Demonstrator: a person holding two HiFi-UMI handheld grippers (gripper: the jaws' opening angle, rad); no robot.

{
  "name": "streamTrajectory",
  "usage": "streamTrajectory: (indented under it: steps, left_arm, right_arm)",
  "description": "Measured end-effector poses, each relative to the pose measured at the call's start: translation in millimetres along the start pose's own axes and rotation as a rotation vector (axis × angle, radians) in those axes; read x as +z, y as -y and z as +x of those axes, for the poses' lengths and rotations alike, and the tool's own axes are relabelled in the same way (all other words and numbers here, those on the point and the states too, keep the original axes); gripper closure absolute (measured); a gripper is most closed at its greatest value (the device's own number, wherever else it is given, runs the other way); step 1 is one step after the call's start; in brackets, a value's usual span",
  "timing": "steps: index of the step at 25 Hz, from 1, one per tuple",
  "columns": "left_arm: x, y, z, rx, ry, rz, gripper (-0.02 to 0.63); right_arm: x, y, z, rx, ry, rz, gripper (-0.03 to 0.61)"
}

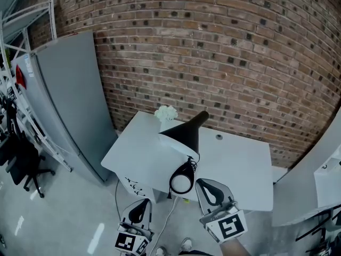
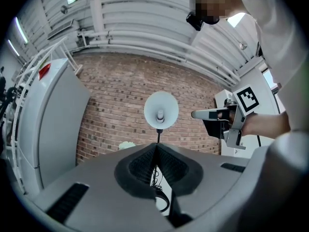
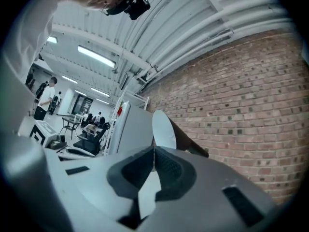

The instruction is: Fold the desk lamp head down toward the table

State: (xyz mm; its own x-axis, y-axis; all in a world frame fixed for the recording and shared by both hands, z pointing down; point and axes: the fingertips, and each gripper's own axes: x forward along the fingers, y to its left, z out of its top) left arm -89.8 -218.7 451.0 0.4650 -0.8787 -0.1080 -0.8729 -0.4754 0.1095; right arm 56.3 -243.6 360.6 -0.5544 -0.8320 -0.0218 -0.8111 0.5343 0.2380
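Head view: left gripper [image 1: 144,202] and right gripper [image 1: 205,184] both closed, empty, near desk lamp [image 1: 186,135].

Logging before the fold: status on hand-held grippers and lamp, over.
Left hand-held gripper shut, empty. Right hand-held gripper shut, empty. Desk lamp head raised, untouched. White tuft behind lamp, not in the way.

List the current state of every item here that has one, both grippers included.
Desk lamp head: raised on its stem, not yet folded down, looks unlit.
Left gripper: shut, empty, short of the lamp.
Right gripper: shut, empty, not touching the lamp.
Cable: slack, hanging off the table edge.
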Motion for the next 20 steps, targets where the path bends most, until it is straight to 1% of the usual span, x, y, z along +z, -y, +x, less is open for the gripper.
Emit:
streamTrajectory:
  steps: [4,6,13,20]
  left_arm:
    - [-2,8,10,-0.030,0.001,-0.004,0.606]
    - [-1,8,14,-0.037,0.005,-0.003,0.606]
    - [3,8,24,-0.064,0.007,-0.007,0.607]
    - [14,9,35,-0.091,0.009,0.020,0.606]
  right_arm:
    - [11,7,6,-0.004,0.018,-0.037,0.560]
    - [16,10,8,-0.006,0.016,-0.074,0.559]
    - [41,10,21,0.016,0.038,-0.251,0.558]
    - [53,13,30,-0.007,-0.010,-0.431,0.558]
